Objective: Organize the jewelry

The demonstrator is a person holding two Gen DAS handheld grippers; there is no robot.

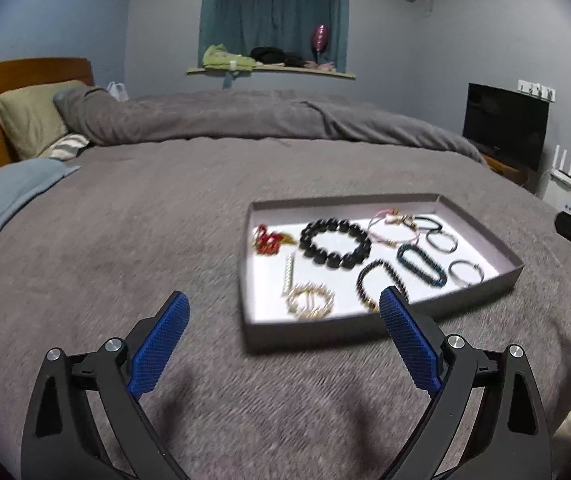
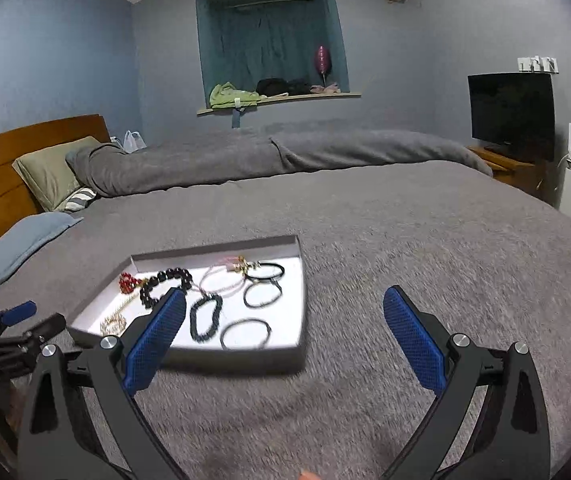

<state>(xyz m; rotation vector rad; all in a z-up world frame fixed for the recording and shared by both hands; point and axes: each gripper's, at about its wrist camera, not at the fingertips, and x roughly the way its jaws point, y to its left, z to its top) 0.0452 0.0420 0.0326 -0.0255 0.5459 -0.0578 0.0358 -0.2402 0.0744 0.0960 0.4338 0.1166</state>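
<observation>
Your left tool and right tool: both spread wide, nothing between blue cross-hatched pads, hovering over bed. Shallow grey cardboard tray, white floor, sits flat on fuzzy grey blanket. Inside: chunky black bead bracelet near centre, red beads at far-left corner, gold-pearl piece by near edge, thin cord loops toward right edge. Wooden headboard, blue-grey walls, curtained window niche.

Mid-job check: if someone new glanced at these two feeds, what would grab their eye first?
The shallow grey tray on the grey bedspread, laid out with bracelets, the big black bead bracelet near its middle. Then the blue-padded left gripper and right gripper, both open and empty.
</observation>
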